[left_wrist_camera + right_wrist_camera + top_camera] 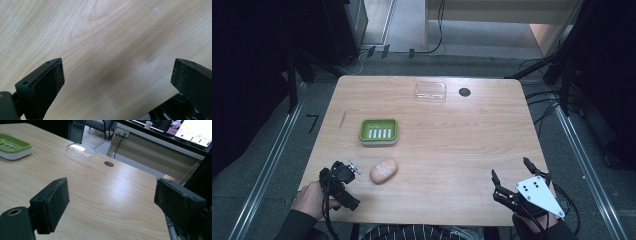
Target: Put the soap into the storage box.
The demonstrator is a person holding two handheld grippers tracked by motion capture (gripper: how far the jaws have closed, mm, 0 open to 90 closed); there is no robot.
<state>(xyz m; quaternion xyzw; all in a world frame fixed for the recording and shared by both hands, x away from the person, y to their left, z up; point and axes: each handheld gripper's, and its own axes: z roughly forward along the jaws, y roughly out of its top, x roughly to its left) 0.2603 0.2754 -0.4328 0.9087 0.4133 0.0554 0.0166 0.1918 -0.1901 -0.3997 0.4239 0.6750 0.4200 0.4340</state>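
Just soap [384,171] beside left hand-held gripper [343,171]

Soap dish [379,131] lay on counter [452,165]; soap [383,171] just before dish; clear lid [430,92] behind dish, rightward.

The left black two-jaw gripper [343,170] trails a looped black cable. The right black two-jaw gripper [510,173] carries a grey three-cornered plate with four dark dots. Rough black pads [59,200] face its screw-holed jaws. The person wears dark sleeves and a dark white-striped garment [412,233].
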